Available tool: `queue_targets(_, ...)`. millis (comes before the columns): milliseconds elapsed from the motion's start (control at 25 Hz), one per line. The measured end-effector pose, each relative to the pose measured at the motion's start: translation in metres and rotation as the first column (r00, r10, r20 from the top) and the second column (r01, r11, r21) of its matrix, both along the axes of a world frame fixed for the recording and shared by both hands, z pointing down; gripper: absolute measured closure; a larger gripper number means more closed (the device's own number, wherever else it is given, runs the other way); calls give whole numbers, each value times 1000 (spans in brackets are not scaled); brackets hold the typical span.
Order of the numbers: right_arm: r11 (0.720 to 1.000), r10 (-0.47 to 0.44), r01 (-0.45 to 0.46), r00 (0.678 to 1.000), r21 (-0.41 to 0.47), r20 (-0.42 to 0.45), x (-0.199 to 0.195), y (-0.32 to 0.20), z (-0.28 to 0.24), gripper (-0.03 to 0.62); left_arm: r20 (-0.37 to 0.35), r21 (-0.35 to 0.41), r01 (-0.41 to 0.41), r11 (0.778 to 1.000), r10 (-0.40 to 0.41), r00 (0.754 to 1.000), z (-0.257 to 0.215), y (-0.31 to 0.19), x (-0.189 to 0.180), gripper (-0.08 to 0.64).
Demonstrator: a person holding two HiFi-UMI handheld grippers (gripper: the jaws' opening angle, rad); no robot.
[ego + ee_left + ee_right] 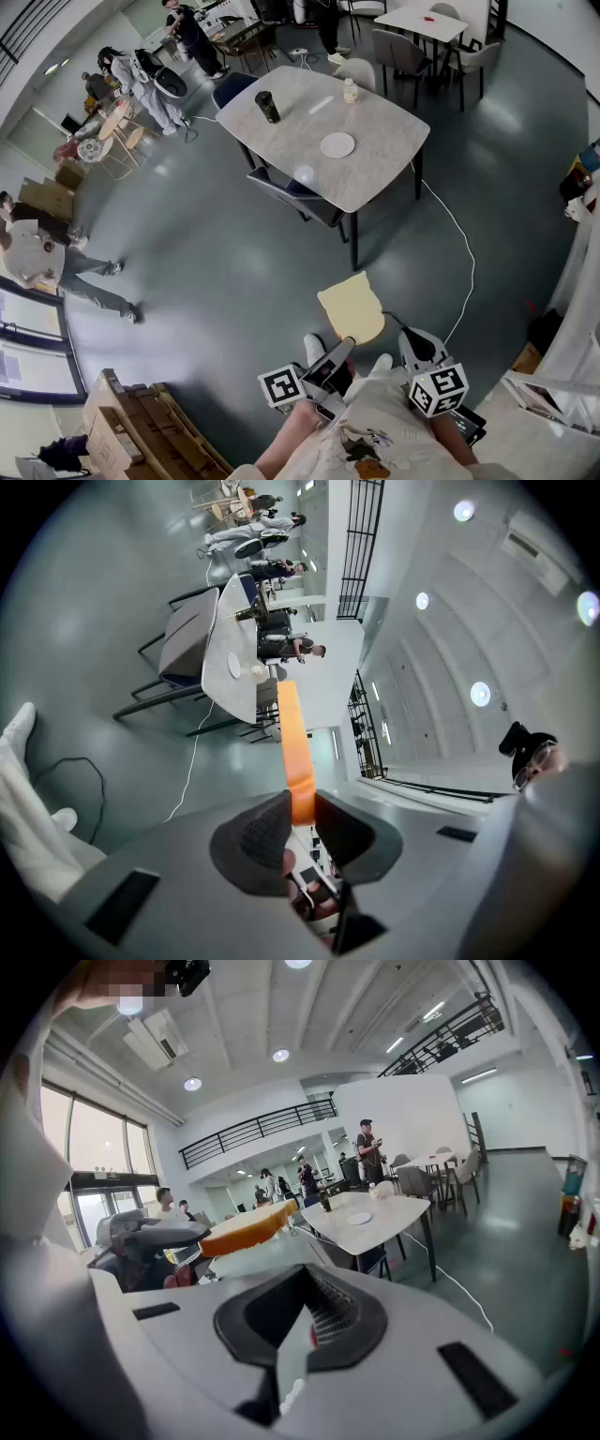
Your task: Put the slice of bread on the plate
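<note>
Slice of bread [352,307]: pale yellow face, darker orange crust, one end rounded. Held in mid-air over the grey floor [216,272], broad face turned up toward the head view. Well apart from the table [394,159]; not on the plate [337,144]. Pinched at its near edge. Seen edge-on in the left gripper view as a narrow orange strip rising from between the pads.

Left gripper [337,352]: jaws drawn in to a narrow gap, pads pressing on both faces of the slice, nothing else in the grip.

Right gripper [415,342]: just beside the left one, on its right in the head view. Jaw tips together, nothing between them. Clear of the slice, which shows up and to the left in the right gripper view.

Plate: small, round, white, bare. Lying flat on the tabletop, toward the table's nearer end.

Table: pale marbled top with rounded corners, dark legs. Also bearing a dark bottle [267,106] near its left end and a small pale jar [351,90] at its far edge, both well apart from the plate.

Chair [292,192]: dark blue seat, pushed in at the table's near side.

White cable [461,246]: trailing over the floor from the table toward the grippers.

Cardboard boxes [141,427]: stacked at lower left of the head view.

Several people [141,84]: at the far left side of the room.
</note>
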State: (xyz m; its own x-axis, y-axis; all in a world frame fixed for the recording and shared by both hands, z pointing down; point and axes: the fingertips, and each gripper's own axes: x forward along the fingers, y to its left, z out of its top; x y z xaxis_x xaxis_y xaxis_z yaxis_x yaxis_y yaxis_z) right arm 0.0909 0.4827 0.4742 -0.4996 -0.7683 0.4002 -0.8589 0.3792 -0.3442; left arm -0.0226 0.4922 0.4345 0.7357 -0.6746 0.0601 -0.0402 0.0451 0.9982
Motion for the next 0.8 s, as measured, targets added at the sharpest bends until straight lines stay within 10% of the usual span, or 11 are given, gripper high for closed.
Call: queue_targets(800,998,67,-67,997,-20,24,11,17,3,588,0,-22,-13,1000,13,1000,0,0,8,472)
